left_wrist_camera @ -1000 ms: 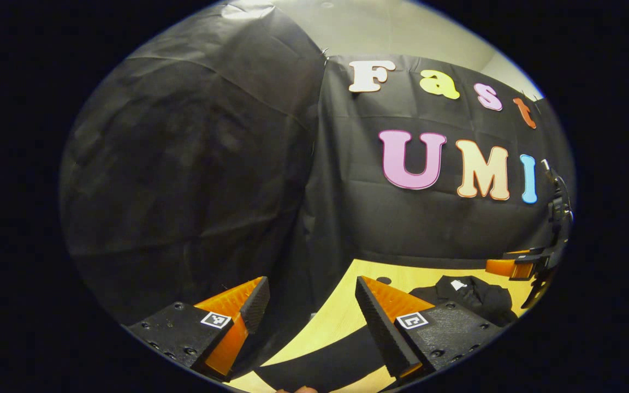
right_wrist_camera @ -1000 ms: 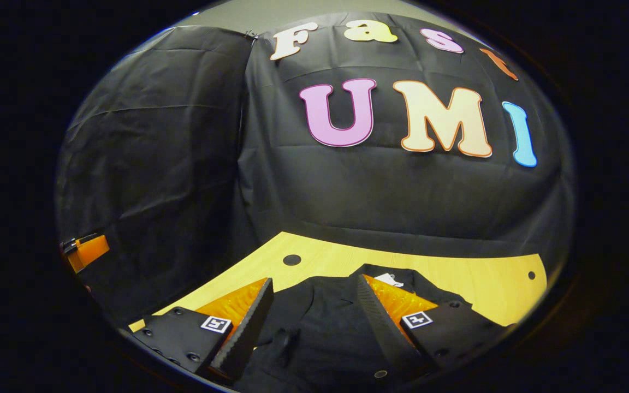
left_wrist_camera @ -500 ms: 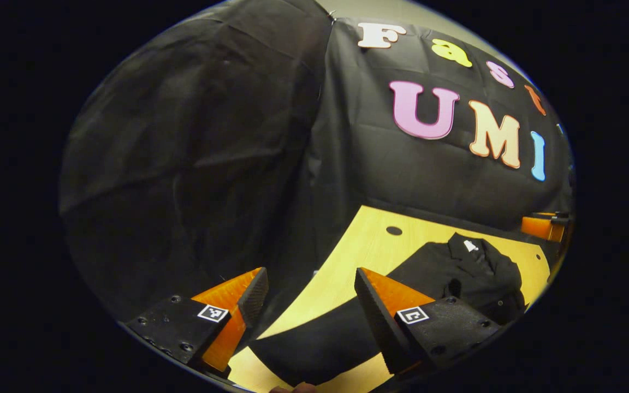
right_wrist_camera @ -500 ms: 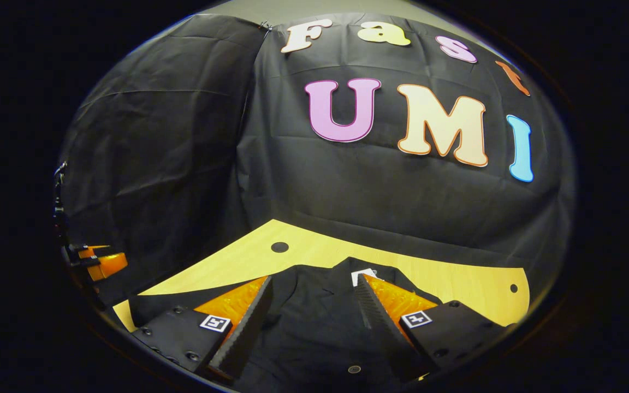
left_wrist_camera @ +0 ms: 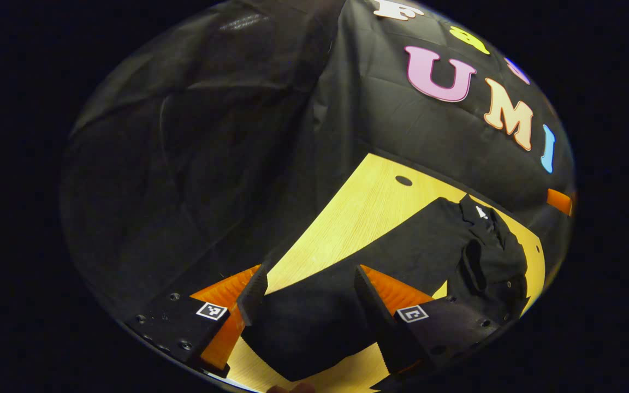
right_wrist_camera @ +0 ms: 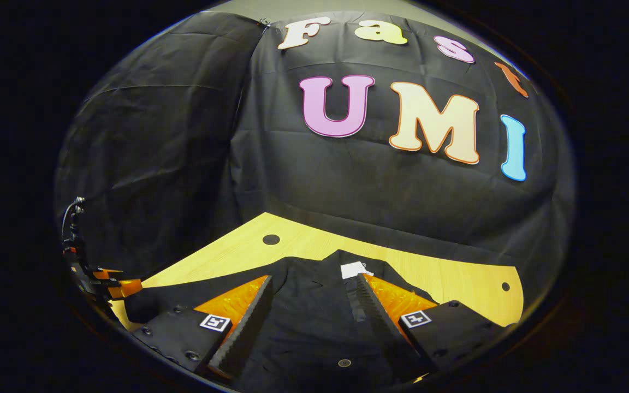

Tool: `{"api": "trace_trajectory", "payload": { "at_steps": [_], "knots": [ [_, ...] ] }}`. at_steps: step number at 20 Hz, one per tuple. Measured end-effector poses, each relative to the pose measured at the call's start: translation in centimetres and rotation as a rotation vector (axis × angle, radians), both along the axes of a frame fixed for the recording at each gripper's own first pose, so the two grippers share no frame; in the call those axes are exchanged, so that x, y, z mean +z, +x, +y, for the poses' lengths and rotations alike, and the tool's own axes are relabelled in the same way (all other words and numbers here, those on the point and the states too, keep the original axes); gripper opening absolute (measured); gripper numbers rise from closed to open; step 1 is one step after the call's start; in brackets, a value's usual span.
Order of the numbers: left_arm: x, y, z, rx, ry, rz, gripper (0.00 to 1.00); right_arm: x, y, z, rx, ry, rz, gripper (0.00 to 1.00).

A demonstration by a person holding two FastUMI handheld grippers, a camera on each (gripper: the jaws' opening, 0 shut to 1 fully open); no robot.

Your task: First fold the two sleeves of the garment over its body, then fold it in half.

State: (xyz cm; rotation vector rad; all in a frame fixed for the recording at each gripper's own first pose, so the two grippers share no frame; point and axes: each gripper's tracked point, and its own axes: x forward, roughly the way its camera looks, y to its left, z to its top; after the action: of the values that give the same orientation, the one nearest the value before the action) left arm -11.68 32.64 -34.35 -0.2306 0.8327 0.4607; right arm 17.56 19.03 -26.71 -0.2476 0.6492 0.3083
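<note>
A black garment [right_wrist_camera: 314, 327] lies flat on the pale wooden table [right_wrist_camera: 445, 278], its collar with a white label [right_wrist_camera: 354, 269] toward the back wall. My right gripper [right_wrist_camera: 313, 281] hovers open above the garment's body, just short of the collar. In the left gripper view the body [left_wrist_camera: 489, 262] lies at the right and one sleeve [left_wrist_camera: 314, 322] stretches out across the table [left_wrist_camera: 358, 218] toward me. My left gripper [left_wrist_camera: 308, 278] is open above that sleeve near its cuff end, nothing pinched between its fingers.
The black cloth wall closes the table at the back and left. Small round holes [left_wrist_camera: 403, 180] [right_wrist_camera: 271, 239] [right_wrist_camera: 505, 286] mark the tabletop. The left gripper [right_wrist_camera: 101, 278] shows at the far left of the right gripper view, the right gripper [left_wrist_camera: 557, 201] at the right edge of the left gripper view.
My left gripper has tipped down and come in over the outstretched sleeve, which now lies under its fingers. The right gripper has shifted only slightly over the garment's body.
</note>
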Motion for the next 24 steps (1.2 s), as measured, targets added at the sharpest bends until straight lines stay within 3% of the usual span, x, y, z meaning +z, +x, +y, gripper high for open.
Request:
{"api": "trace_trajectory", "payload": {
  "at_steps": [8, 14, 16, 18, 19, 20, 23, 24],
  "knots": [
    [-3.8, -2.1, -1.0, 0.024, -0.070, 0.113, 0.97, 0.6, -0.3, -1.0, -0.033, 0.009, -0.019, 0.97],
    [-3.8, -2.7, -0.8, -0.010, -0.007, 0.122, 0.96, 0.9, -0.8, -2.0, -0.052, 0.008, -0.023, 0.96],
    [-3.9, -3.3, -0.1, -0.014, 0.033, 0.139, 0.82, 1.0, -1.0, -2.2, -0.055, 0.011, -0.022, 0.96],
    [-3.7, -3.3, 0.2, 0.000, 0.029, 0.112, 0.58, 1.1, -1.2, -2.4, -0.059, 0.012, -0.023, 0.96],
    [-3.5, -3.3, -0.1, 0.000, 0.024, 0.108, 0.55, 1.1, -1.3, -2.5, -0.060, 0.014, -0.025, 0.96],
    [-3.6, -3.3, -0.2, -0.003, 0.018, 0.105, 0.46, 1.3, -1.4, -2.5, -0.060, 0.017, -0.028, 0.97],
    [-3.5, -3.1, -1.0, -0.008, 0.005, 0.096, 0.01, 1.5, -1.9, -2.8, -0.063, 0.025, -0.031, 0.97],
    [-3.7, -2.8, -0.9, -0.016, 0.008, 0.103, 0.03, 1.6, -2.2, -2.8, -0.063, 0.030, -0.030, 0.98]
  ]
}}
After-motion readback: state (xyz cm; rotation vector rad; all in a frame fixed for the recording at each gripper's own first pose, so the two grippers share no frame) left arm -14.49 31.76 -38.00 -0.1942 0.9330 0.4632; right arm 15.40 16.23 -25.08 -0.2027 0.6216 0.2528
